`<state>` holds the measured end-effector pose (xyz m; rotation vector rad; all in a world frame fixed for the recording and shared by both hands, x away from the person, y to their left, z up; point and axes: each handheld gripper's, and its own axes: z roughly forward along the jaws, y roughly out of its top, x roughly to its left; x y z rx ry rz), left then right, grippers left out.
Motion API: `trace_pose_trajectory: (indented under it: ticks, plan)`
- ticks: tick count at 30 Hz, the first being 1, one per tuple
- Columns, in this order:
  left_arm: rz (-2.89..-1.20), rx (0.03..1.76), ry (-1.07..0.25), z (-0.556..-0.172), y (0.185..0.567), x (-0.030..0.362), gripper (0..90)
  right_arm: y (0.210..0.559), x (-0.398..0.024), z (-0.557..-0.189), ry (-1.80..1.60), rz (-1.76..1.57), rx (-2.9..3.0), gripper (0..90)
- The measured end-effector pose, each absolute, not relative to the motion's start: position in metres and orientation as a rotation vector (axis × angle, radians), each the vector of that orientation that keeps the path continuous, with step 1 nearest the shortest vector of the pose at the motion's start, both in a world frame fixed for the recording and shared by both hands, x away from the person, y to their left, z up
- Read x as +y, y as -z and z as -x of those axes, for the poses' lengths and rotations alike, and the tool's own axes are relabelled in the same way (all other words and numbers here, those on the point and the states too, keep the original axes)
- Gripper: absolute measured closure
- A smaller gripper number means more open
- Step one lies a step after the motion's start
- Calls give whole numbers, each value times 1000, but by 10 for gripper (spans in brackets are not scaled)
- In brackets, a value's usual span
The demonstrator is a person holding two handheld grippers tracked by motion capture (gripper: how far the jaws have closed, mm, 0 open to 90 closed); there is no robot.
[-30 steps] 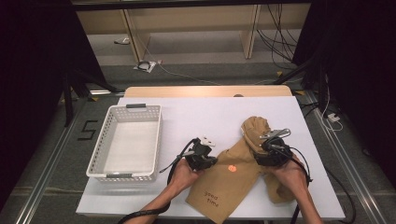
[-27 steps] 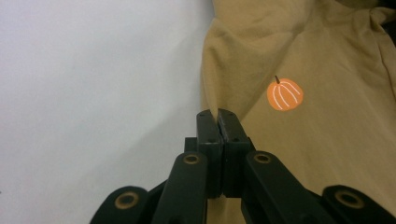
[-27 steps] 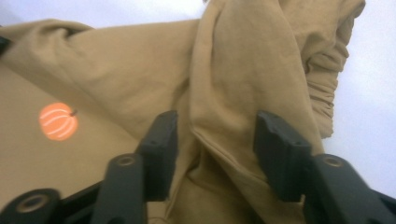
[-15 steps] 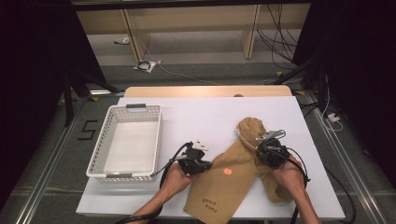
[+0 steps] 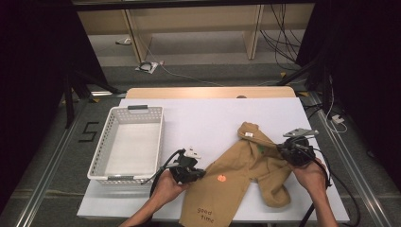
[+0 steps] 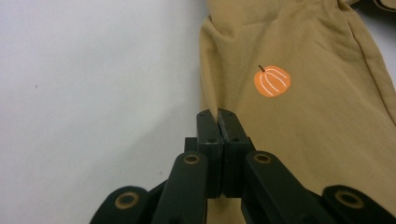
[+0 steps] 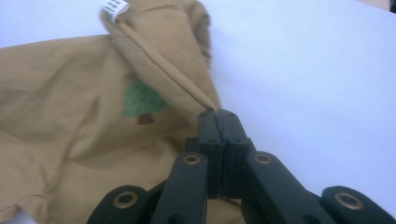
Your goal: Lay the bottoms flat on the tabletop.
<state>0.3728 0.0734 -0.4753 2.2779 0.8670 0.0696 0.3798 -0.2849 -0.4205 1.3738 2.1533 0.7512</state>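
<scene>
A tan shirt lies on the white table, with an orange pumpkin print, a green tree print and the words "good time" near its hem. My left gripper is shut on the shirt's left edge, a pinch of cloth between its jaw tips. My right gripper is shut on a fold that runs down from the collar, where a white label shows. In the high view the left gripper and the right gripper hold the shirt stretched between them.
A white perforated basket stands at the table's left, close to my left hand. Bare table lies behind the shirt and to its right. The shirt's hem hangs over the front edge. Cables trail from both grippers.
The right gripper has moved right with the shirt's fold. The left gripper has drawn left and toward the person. The shirt now lies spread wider between them.
</scene>
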Motion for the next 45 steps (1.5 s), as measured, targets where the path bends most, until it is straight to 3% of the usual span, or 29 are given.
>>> trace_pose_trajectory:
  ticks: [13,27,28,30,34,40,45]
  plan:
    - [-2286,884,-47,-361,474,88,887,435,-320,-378,-700,-1505,2109,897]
    - [-2305,871,7,-349,472,93,871,453,-320,-377,-600,-1542,2199,854]
    - [-2301,878,12,-350,471,93,847,451,-319,-376,-600,-1540,2191,823]
    - [-2287,897,33,-353,470,94,735,445,-319,-375,-631,-1534,2179,674]
    - [-2238,923,35,-359,462,96,598,429,-316,-370,-751,-1466,2156,514]
    - [-2167,947,6,-371,449,87,482,411,-294,-370,-822,-1349,2167,413]
    - [-2153,958,12,-380,450,74,408,404,-273,-375,-863,-1286,2202,387]
